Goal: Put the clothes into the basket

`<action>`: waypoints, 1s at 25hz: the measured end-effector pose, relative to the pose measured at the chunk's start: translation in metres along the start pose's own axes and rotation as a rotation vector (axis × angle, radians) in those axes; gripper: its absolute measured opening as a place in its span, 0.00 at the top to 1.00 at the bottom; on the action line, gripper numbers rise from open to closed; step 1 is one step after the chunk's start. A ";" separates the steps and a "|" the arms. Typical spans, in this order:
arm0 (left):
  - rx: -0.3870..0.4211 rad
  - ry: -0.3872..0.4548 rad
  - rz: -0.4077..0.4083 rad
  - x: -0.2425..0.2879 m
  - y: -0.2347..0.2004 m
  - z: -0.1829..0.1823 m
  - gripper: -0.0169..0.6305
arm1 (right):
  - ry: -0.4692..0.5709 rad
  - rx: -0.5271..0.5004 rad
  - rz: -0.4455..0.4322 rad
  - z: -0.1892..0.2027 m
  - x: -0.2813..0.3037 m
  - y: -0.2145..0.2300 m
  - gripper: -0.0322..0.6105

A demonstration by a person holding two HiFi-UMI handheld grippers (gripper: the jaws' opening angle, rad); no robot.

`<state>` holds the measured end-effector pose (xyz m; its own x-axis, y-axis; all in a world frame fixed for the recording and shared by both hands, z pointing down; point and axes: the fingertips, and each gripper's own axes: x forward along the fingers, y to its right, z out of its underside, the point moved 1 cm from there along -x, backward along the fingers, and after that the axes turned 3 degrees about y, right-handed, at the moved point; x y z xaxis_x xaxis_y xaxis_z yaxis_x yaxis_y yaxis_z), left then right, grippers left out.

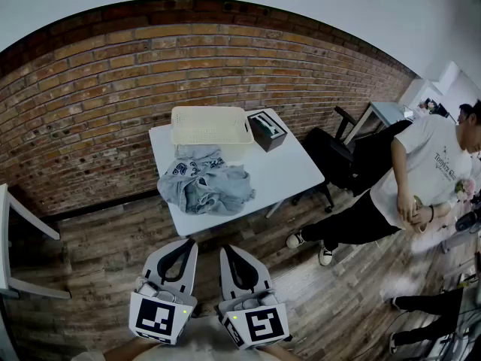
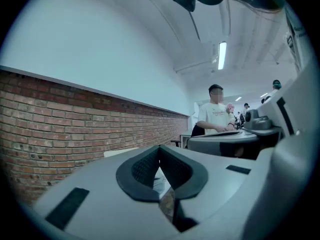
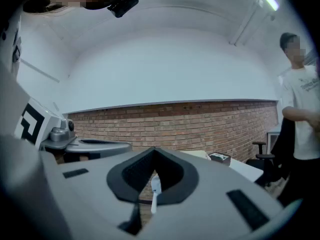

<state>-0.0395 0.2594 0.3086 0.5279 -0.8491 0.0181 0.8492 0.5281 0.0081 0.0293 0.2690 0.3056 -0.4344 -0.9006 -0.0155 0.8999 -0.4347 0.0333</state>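
Observation:
A heap of grey-blue clothes (image 1: pixel 204 183) lies on the near half of a white table (image 1: pixel 289 170). Behind it, at the table's far edge by the brick wall, stands a cream plastic basket (image 1: pixel 210 125). My left gripper (image 1: pixel 183 248) and right gripper (image 1: pixel 234 251) hang side by side over the wooden floor, well short of the table, both pointing level toward it. Each has its jaws shut with nothing between them. Through the left gripper (image 2: pixel 160 151) a sliver of the clothes shows; past the right gripper (image 3: pixel 153 153) I see the table's edge.
A dark box (image 1: pixel 267 130) sits on the table right of the basket. A black office chair (image 1: pixel 334 153) stands right of the table, and a person in a white shirt (image 1: pixel 409 175) stands further right. A white table edge (image 1: pixel 22 224) is at far left.

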 end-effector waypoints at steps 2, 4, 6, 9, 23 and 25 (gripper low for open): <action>-0.002 -0.003 -0.002 -0.002 0.001 -0.001 0.96 | -0.002 0.001 0.002 0.000 -0.002 0.000 0.95; -0.003 -0.005 -0.005 -0.003 0.003 -0.001 0.96 | -0.005 0.002 0.002 0.000 -0.005 0.000 0.95; 0.000 -0.005 -0.007 -0.004 0.005 -0.002 0.96 | -0.009 0.004 0.001 0.000 -0.007 0.001 0.95; 0.004 -0.007 -0.007 -0.004 0.011 0.000 0.96 | -0.006 0.003 -0.005 0.001 -0.011 0.001 0.95; 0.003 -0.006 -0.054 -0.003 0.031 0.008 0.96 | 0.019 0.004 -0.040 0.006 -0.029 0.022 0.94; 0.006 -0.006 -0.063 -0.002 0.032 0.010 0.96 | 0.018 0.009 -0.049 0.008 -0.030 0.024 0.94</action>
<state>-0.0138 0.2781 0.3189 0.4732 -0.8806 0.0234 0.8806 0.4736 0.0155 0.0637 0.2856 0.3146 -0.4774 -0.8780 -0.0355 0.8770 -0.4786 0.0415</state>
